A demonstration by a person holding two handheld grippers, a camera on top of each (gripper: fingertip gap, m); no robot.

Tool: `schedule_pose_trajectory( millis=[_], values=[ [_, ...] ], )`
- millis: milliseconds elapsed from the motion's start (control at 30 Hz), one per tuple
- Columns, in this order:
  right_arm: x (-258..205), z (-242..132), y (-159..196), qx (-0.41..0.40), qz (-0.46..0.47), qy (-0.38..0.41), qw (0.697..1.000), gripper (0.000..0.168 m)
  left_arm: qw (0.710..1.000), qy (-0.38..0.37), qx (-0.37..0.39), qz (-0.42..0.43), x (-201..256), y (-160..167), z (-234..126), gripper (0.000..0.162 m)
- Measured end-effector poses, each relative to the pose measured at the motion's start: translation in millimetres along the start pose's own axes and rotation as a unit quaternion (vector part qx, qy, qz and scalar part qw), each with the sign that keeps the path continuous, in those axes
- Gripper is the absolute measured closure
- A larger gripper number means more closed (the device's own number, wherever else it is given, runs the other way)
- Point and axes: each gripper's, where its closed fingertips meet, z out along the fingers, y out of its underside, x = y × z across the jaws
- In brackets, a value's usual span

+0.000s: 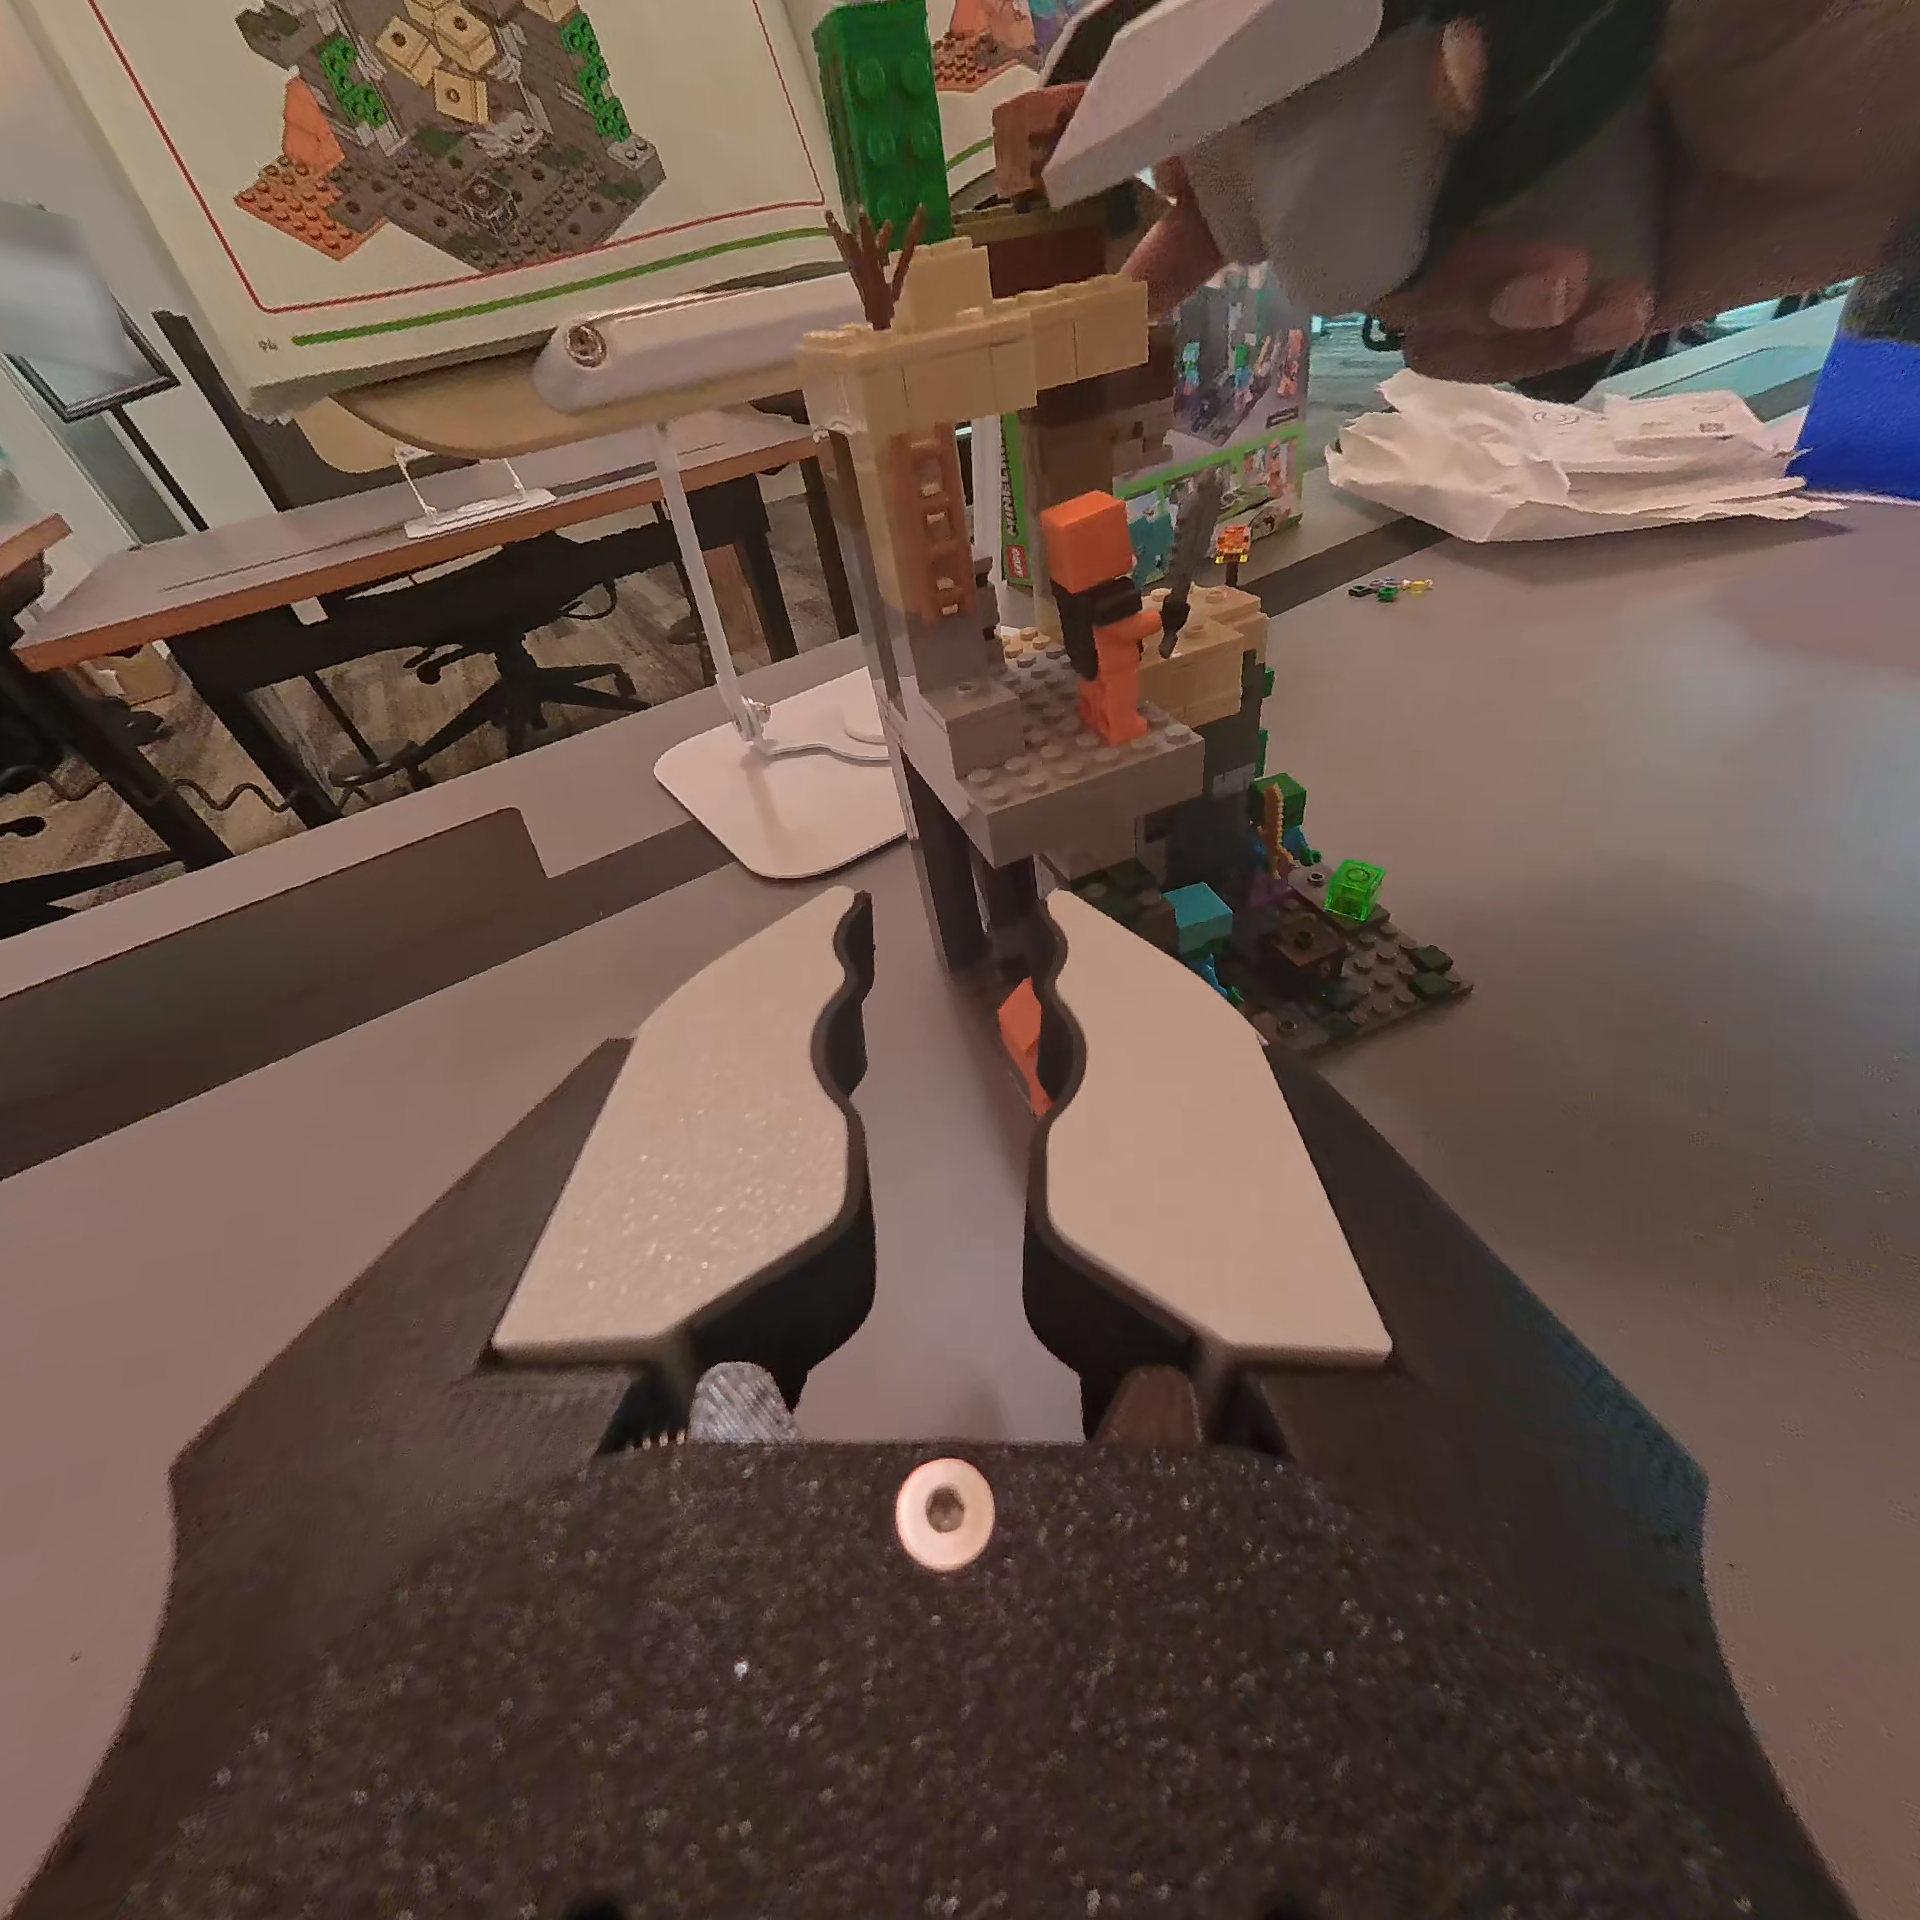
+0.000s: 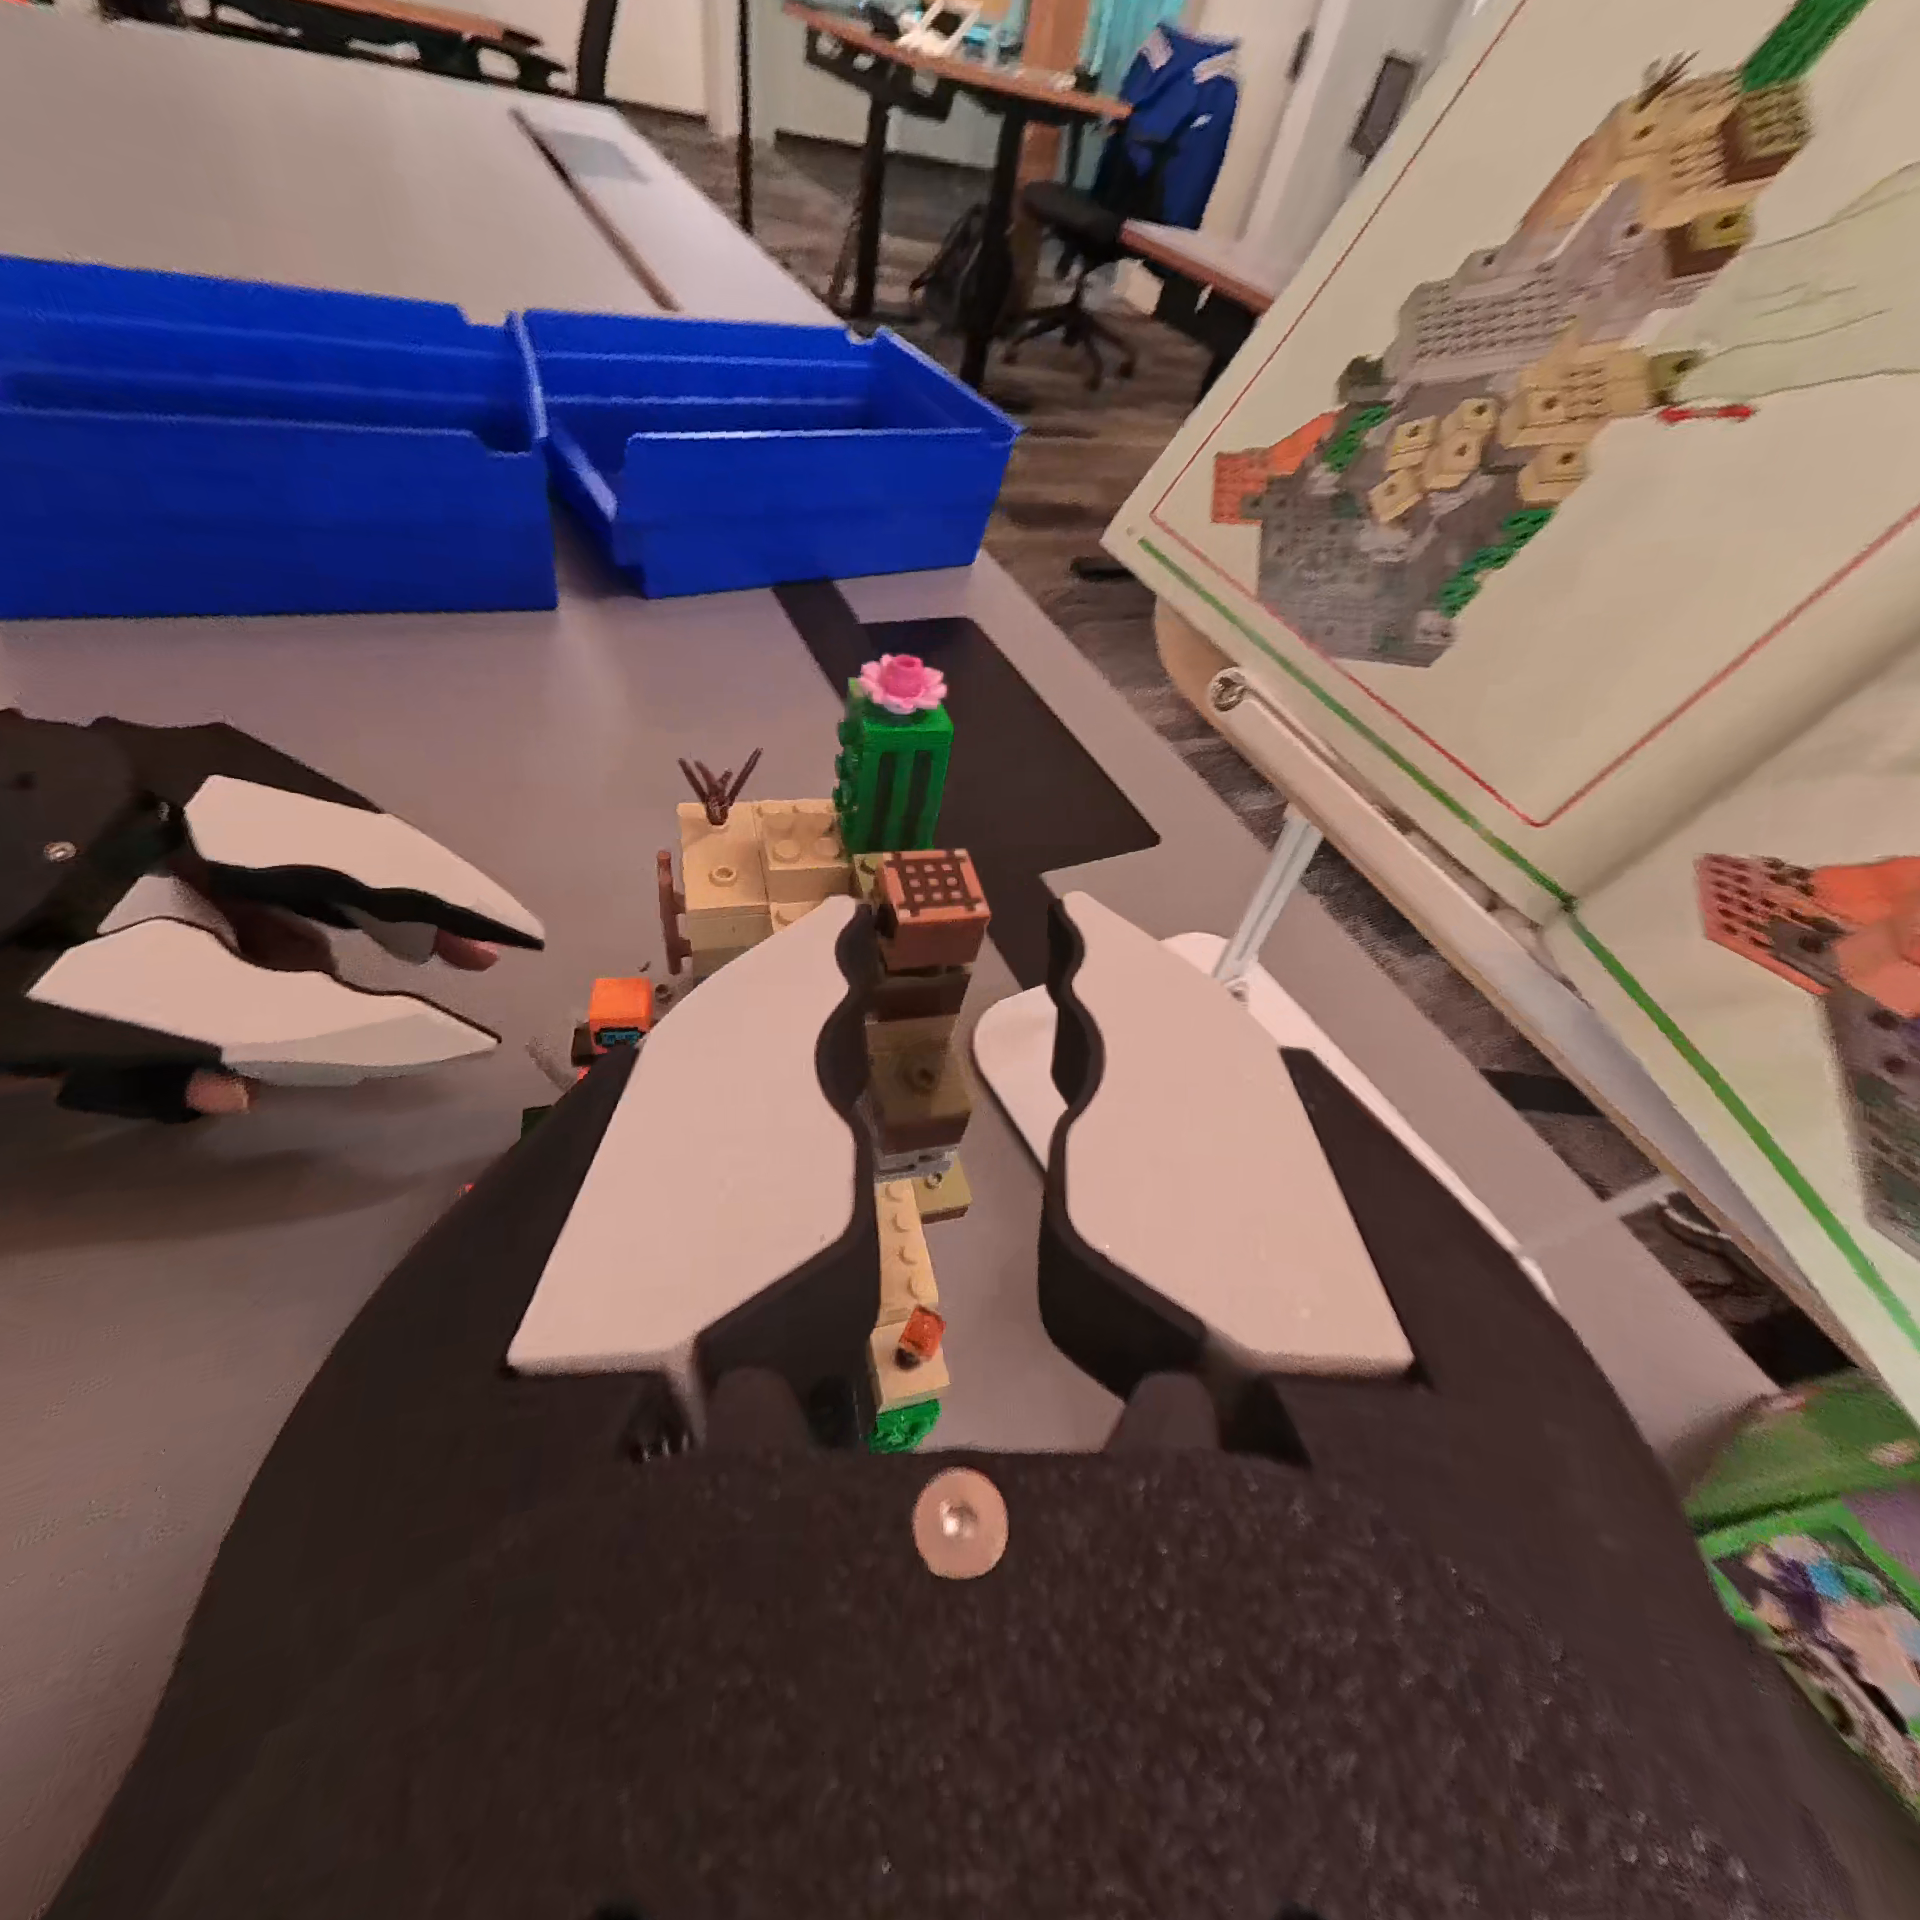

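My left claw (image 1: pixel 961 977) sits low on the grey table (image 1: pixel 1558 1039), its jaws narrowly parted around the dark foot of the brick tower (image 1: pixel 997 665), gripping nothing I can be sure of. The tower is studded plastic: tan top, brown ladder, grey platform carrying an orange figure (image 1: pixel 1101 634). My right claw (image 2: pixel 951 925) hovers over the top, jaws apart around the brown grid-topped block (image 2: pixel 930 904), beside a green cactus (image 2: pixel 894 769) with a pink flower. Blue bins (image 2: pixel 520 457) stand toward the far edge; a printed booklet (image 2: pixel 1558 520) leans on a stand.
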Motion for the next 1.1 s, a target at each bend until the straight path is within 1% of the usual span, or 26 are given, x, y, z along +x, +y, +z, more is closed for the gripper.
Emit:
schedule_pose_trajectory(
  millis=[67, 100, 133, 167, 267, 400, 500, 567, 633, 733, 833, 900, 967, 1100],
  values=[
    [-0.8, 2.4, 3.4, -0.008, 0.004, -0.013, 1.000, 0.137, 1.000, -0.001, 0.003, -0.001, -0.5, -1.8, -0.9, 0.134],
    [-2.7, 2.5, 3.4, -0.005, 0.007, -0.021, 1.000, 0.140, 1.000, -0.001, 0.005, -0.002, -0.6, -2.8, -1.1, 0.134],
    [-4.8, 2.4, 3.2, -0.001, 0.013, -0.028, 1.000, 0.147, 1.000, 0.000, 0.005, -0.003, -0.5, -3.5, -1.2, 0.134],
    [-5.5, 2.4, 3.1, 0.000, 0.019, -0.028, 0.999, 0.148, 1.000, 0.000, 0.007, -0.003, -0.2, -4.6, -1.3, 0.134],
    [-7.4, 1.0, 3.1, 0.002, 0.065, -0.020, 0.998, 0.150, 1.000, 0.003, 0.015, -0.005, 0.8, -11.2, -1.9, 0.133],
    [-16.0, -5.0, 3.1, 0.002, 0.100, 0.003, 0.995, 0.151, 0.999, 0.012, 0.043, -0.021, -3.0, -37.2, -2.6, 0.132],
    [-26.8, -9.7, 2.7, -0.002, 0.120, 0.007, 0.993, 0.152, 0.999, 0.026, 0.044, -0.013, -5.8, -53.0, 3.6, 0.129],
    [-34.8, -13.0, 2.3, -0.004, 0.120, 0.007, 0.993, 0.152, 0.998, 0.054, 0.031, -0.011, -1.9, -58.0, 9.4, 0.126],
    [-41.6, -15.5, 1.8, -0.005, 0.120, 0.002, 0.993, 0.152, 0.995, 0.095, 0.015, -0.019, 6.7, -59.7, 14.3, 0.126],
    [-46.8, -17.7, 1.5, -0.009, 0.108, 0.002, 0.994, 0.151, 0.993, 0.122, 0.007, -0.009, 13.6, -61.4, 19.6, 0.127],
    [-47.6, -19.1, 1.8, -0.014, 0.098, 0.001, 0.995, 0.151, 0.992, 0.125, 0.000, -0.004, 14.8, -61.5, 24.5, 0.126],
    [-47.5, -19.4, 2.0, -0.018, 0.090, -0.002, 0.996, 0.151, 0.993, 0.119, -0.001, 0.000, 13.5, -61.6, 26.5, 0.129],
    [-47.2, -18.9, 1.5, -0.023, 0.079, -0.001, 0.997, 0.151, 0.994, 0.108, -0.002, 0.005, 10.4, -60.7, 27.7, 0.135],
    [-46.0, -15.3, 1.2, -0.041, 0.042, 0.010, 0.998, 0.149, 0.995, 0.100, 0.001, 0.003, 9.1, -60.4, 27.8, 0.137]
  ],
)
